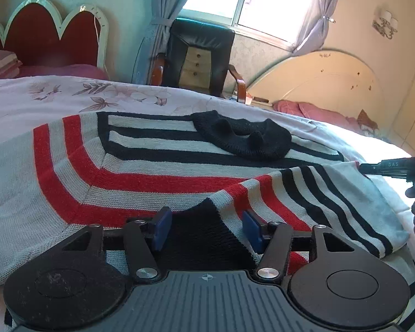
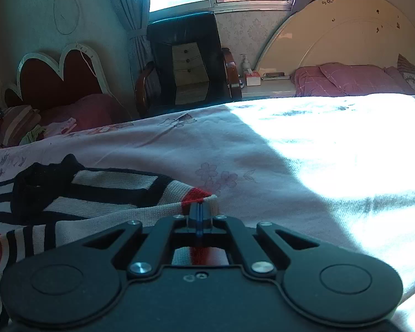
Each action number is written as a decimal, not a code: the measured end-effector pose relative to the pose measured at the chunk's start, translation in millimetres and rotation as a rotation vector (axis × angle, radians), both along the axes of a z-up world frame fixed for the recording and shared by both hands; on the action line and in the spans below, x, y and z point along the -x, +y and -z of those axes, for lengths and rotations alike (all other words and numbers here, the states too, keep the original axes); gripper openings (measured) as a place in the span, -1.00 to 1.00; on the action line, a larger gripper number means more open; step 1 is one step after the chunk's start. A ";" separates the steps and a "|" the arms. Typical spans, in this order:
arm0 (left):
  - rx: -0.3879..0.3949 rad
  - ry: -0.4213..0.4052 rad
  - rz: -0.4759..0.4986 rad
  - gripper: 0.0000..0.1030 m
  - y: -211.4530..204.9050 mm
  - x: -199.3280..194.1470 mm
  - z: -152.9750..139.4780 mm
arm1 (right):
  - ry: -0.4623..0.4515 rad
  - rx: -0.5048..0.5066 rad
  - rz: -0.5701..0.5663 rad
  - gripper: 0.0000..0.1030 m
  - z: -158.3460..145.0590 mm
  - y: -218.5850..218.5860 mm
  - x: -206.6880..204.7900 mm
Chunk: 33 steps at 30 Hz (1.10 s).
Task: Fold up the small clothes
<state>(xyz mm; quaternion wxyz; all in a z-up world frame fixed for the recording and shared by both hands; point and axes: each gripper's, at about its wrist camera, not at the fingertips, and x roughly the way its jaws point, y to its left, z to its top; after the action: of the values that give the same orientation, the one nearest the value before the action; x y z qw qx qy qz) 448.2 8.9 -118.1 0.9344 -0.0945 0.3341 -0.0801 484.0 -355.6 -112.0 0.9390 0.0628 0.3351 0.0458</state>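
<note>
Left wrist: sweater (image 1: 141, 171) red-black-white striped | left gripper (image 1: 204, 228) gaping | right gripper (image 2: 199, 215) pinching hem

The only readable text is the white lettering "DAS" on the dark body of the right hand-held gripper (image 1: 363, 168), seen at the left wrist view's right edge.

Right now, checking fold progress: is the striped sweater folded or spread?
Partly folded: the striped sweater has one striped part doubled over; the rest lies flat.

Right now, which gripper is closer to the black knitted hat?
Left. The left gripper sits open at the sweater's near edge below the black hat; the right gripper pinches the far sleeve corner.
</note>
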 end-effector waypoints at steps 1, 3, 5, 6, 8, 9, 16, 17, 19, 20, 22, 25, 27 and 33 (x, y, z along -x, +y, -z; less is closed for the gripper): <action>0.007 -0.010 -0.006 0.10 2.7 7.1 -3.8 | -0.017 0.010 -0.001 -0.60 -6.8 2.4 8.3; 0.001 -0.035 -0.039 0.33 10.2 25.4 -9.2 | -0.054 0.004 -0.033 -0.55 -17.8 2.6 30.1; 0.021 -0.071 -0.091 0.62 28.3 50.6 -13.1 | -0.070 -0.013 -0.058 -0.55 -23.1 5.3 59.4; 0.041 -0.084 -0.130 0.62 42.8 65.2 -14.2 | -0.069 -0.015 -0.066 -0.55 -23.1 7.1 71.4; 0.105 -0.085 -0.232 0.62 78.7 92.8 -13.5 | -0.062 -0.031 -0.081 -0.55 -22.2 11.0 98.3; 0.155 -0.093 -0.305 0.62 102.5 110.2 -11.2 | -0.056 -0.041 -0.079 -0.55 -21.8 12.3 110.2; 0.464 -0.108 -0.766 0.16 268.1 196.7 23.8 | -0.013 -0.144 -0.006 -0.54 -22.1 22.5 165.3; 0.500 -0.115 -0.806 0.16 284.3 202.6 28.8 | -0.009 -0.151 -0.004 -0.55 -23.3 26.5 166.7; 0.572 -0.157 -0.875 0.16 311.0 212.6 36.6 | -0.005 -0.165 -0.005 -0.54 -26.6 38.8 164.2; 0.583 -0.171 -0.903 0.16 320.7 215.3 39.4 | -0.002 -0.171 -0.005 -0.54 -28.7 45.4 161.8; 0.615 -0.206 -0.943 0.15 336.4 217.9 47.5 | -0.004 -0.180 0.000 -0.54 -34.8 57.1 156.3; 0.618 -0.215 -0.970 -0.07 350.0 210.6 53.4 | -0.014 -0.211 0.008 -0.52 -44.6 74.8 148.1; 0.605 -0.204 -0.931 -0.64 358.2 198.0 53.3 | -0.023 -0.224 0.011 -0.50 -49.9 86.7 144.2; 0.455 -0.282 -0.542 -0.92 298.7 142.9 -7.0 | -0.021 -0.232 -0.001 -0.49 -51.4 111.1 142.1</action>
<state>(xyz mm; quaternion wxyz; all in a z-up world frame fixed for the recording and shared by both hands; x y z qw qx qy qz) 305.3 307.6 -111.0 0.9136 -0.3726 0.1387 0.0853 341.9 -244.5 -60.6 0.9288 0.1705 0.3179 0.0853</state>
